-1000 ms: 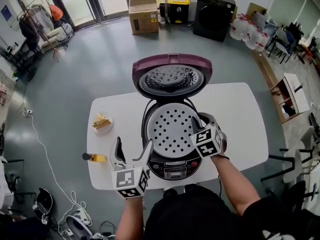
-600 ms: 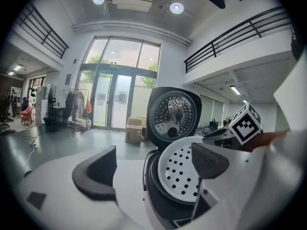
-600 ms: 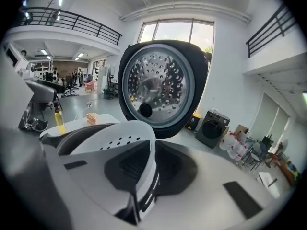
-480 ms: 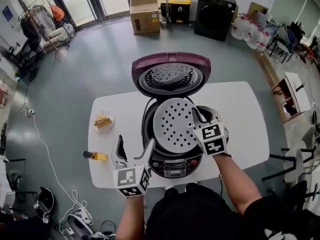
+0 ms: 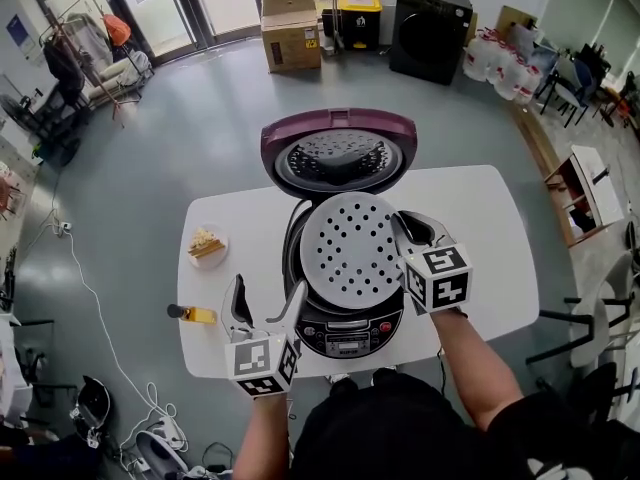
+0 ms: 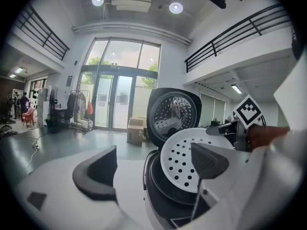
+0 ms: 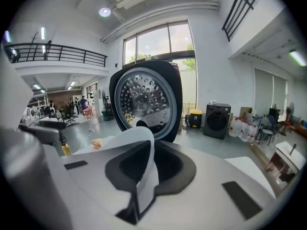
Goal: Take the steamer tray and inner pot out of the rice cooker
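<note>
The maroon-lidded rice cooker [image 5: 345,333] stands open on the white table [image 5: 480,218]. My right gripper [image 5: 405,230] is shut on the right rim of the white perforated steamer tray [image 5: 350,248], which hangs tilted above the cooker's mouth. In the right gripper view the thin tray rim [image 7: 144,157] is pinched between the dark pads. The tray hides most of the dark inner pot [image 6: 163,183], which sits in the cooker. My left gripper [image 5: 267,298] hovers open at the cooker's front left, holding nothing. The left gripper view shows the tray [image 6: 184,159] raised on its right side.
The raised lid [image 5: 338,153] stands behind the tray. A small plate of food [image 5: 204,243] and a yellow object [image 5: 192,315] lie on the table's left part. Cardboard boxes [image 5: 290,23] and a black machine [image 5: 428,28] stand far off on the floor.
The right gripper has risen with the steamer tray, lifting it out of the cooker and tipping it. The left gripper has stayed where it was.
</note>
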A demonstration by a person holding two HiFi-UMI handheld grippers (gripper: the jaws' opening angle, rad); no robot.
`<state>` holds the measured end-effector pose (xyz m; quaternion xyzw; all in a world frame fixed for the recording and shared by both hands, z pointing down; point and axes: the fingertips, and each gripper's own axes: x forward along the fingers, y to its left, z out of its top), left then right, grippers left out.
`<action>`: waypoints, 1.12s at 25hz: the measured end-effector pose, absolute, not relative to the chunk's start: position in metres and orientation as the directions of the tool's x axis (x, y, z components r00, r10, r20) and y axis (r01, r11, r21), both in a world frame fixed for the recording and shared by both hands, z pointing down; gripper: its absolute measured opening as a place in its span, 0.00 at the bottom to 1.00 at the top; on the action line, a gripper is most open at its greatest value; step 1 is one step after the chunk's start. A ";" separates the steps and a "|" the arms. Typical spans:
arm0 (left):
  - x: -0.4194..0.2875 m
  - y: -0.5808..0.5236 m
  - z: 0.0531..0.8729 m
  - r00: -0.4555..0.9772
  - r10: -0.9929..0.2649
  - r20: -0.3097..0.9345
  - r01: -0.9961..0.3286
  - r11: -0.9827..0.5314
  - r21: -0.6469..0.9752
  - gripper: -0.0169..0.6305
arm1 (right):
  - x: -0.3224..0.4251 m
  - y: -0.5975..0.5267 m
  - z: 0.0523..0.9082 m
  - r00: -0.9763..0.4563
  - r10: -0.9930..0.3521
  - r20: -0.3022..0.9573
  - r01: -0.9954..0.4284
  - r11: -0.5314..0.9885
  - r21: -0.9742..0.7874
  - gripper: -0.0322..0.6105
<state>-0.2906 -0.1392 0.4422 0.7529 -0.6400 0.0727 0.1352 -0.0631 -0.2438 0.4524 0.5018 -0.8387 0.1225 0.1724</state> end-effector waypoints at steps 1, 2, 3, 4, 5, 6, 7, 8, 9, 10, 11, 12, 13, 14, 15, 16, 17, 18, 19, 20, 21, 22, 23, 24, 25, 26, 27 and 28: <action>-0.289 -0.139 0.442 0.172 -0.944 0.282 -0.983 -0.146 0.110 0.75 | -0.060 -0.243 0.450 -0.443 -0.800 0.405 -0.886 0.459 -0.061 0.09; -0.288 -0.140 0.441 0.174 -0.944 0.281 -0.983 -0.149 0.108 0.75 | -0.057 -0.243 0.448 -0.448 -0.800 0.398 -0.887 0.452 -0.091 0.09; -0.287 -0.140 0.440 0.176 -0.944 0.279 -0.983 -0.151 0.106 0.75 | -0.053 -0.243 0.445 -0.455 -0.800 0.391 -0.887 0.445 -0.120 0.09; -0.285 -0.141 0.439 0.178 -0.944 0.277 -0.982 -0.155 0.104 0.75 | -0.050 -0.242 0.442 -0.461 -0.801 0.383 -0.886 0.439 -0.149 0.09; -0.283 -0.142 0.437 0.181 -0.945 0.273 -0.982 -0.159 0.101 0.75 | -0.046 -0.242 0.439 -0.467 -0.801 0.375 -0.884 0.432 -0.178 0.09; -0.281 -0.143 0.435 0.185 -0.945 0.270 -0.981 -0.164 0.099 0.75 | -0.042 -0.241 0.436 -0.473 -0.801 0.367 -0.881 0.426 -0.207 0.09; -0.278 -0.144 0.433 0.190 -0.945 0.265 -0.981 -0.170 0.097 0.75 | -0.037 -0.240 0.433 -0.478 -0.802 0.358 -0.878 0.418 -0.234 0.09; -0.275 -0.144 0.430 0.196 -0.945 0.261 -0.980 -0.176 0.096 0.75 | -0.032 -0.239 0.430 -0.481 -0.804 0.350 -0.875 0.410 -0.259 0.09; -0.271 -0.145 0.428 0.202 -0.946 0.255 -0.978 -0.183 0.095 0.75 | -0.026 -0.238 0.428 -0.482 -0.807 0.342 -0.872 0.401 -0.282 0.09; -0.267 -0.146 0.425 0.209 -0.945 0.250 -0.977 -0.191 0.093 0.75 | -0.019 -0.237 0.425 -0.480 -0.811 0.334 -0.870 0.391 -0.302 0.09; -0.263 -0.147 0.423 0.217 -0.945 0.245 -0.976 -0.200 0.091 0.75 | -0.012 -0.237 0.424 -0.477 -0.815 0.328 -0.868 0.380 -0.318 0.09; -0.258 -0.148 0.420 0.225 -0.944 0.240 -0.974 -0.210 0.089 0.75 | -0.004 -0.236 0.422 -0.472 -0.820 0.324 -0.868 0.369 -0.331 0.09; -0.253 -0.150 0.418 0.235 -0.943 0.236 -0.972 -0.220 0.088 0.75 | 0.004 -0.235 0.421 -0.464 -0.825 0.321 -0.870 0.357 -0.341 0.09; -0.247 -0.151 0.416 0.246 -0.941 0.232 -0.969 -0.231 0.087 0.75 | 0.014 -0.235 0.421 -0.454 -0.832 0.319 -0.873 0.343 -0.348 0.09; -0.241 -0.153 0.414 0.257 -0.939 0.228 -0.966 -0.244 0.085 0.75 | 0.024 -0.234 0.422 -0.440 -0.839 0.319 -0.877 0.327 -0.351 0.09; -0.234 -0.154 0.413 0.270 -0.936 0.224 -0.963 -0.258 0.084 0.75 | 0.035 -0.232 0.422 -0.425 -0.847 0.321 -0.883 0.309 -0.352 0.09; -0.226 -0.156 0.411 0.283 -0.933 0.221 -0.959 -0.272 0.083 0.75 | 0.047 -0.231 0.424 -0.408 -0.854 0.323 -0.889 0.291 -0.352 0.09; -0.218 -0.158 0.410 0.296 -0.930 0.218 -0.955 -0.285 0.083 0.75 | 0.060 -0.230 0.425 -0.391 -0.861 0.326 -0.895 0.273 -0.352 0.09; -0.210 -0.159 0.409 0.308 -0.926 0.216 -0.951 -0.297 0.082 0.75 | 0.074 -0.229 0.427 -0.374 -0.867 0.330 -0.901 0.254 -0.353 0.09; -0.201 -0.160 0.408 0.319 -0.923 0.216 -0.948 -0.309 0.081 0.75 | 0.087 -0.228 0.430 -0.358 -0.872 0.334 -0.905 0.235 -0.355 0.09; -0.193 -0.161 0.408 0.330 -0.919 0.216 -0.944 -0.320 0.079 0.75 | 0.100 -0.227 0.433 -0.342 -0.877 0.339 -0.908 0.216 -0.358 0.09; -0.185 -0.161 0.408 0.340 -0.915 0.217 -0.940 -0.331 0.078 0.75 | 0.114 -0.226 0.436 -0.325 -0.881 0.344 -0.912 0.196 -0.361 0.09; -0.177 -0.162 0.408 0.350 -0.911 0.218 -0.937 -0.342 0.077 0.75 | 0.127 -0.226 0.439 -0.308 -0.885 0.349 -0.915 0.176 -0.363 0.09; -0.170 -0.163 0.409 0.359 -0.907 0.219 -0.933 -0.351 0.076 0.75 | 0.139 -0.226 0.443 -0.291 -0.889 0.353 -0.918 0.156 -0.364 0.09; -0.163 -0.163 0.410 0.368 -0.903 0.221 -0.930 -0.360 0.076 0.75 | 0.151 -0.226 0.447 -0.275 -0.893 0.357 -0.921 0.137 -0.365 0.09; -0.157 -0.164 0.411 0.375 -0.900 0.222 -0.927 -0.368 0.076 0.75 | 0.162 -0.227 0.451 -0.261 -0.895 0.361 -0.922 0.120 -0.368 0.09; -0.152 -0.164 0.412 0.381 -0.897 0.224 -0.925 -0.374 0.075 0.75 | 0.172 -0.228 0.456 -0.248 -0.897 0.366 -0.923 0.104 -0.370 0.09; -0.146 -0.164 0.412 0.385 -0.894 0.227 -0.923 -0.379 0.074 0.75 | 0.181 -0.230 0.461 -0.237 -0.898 0.370 -0.924 0.090 -0.373 0.09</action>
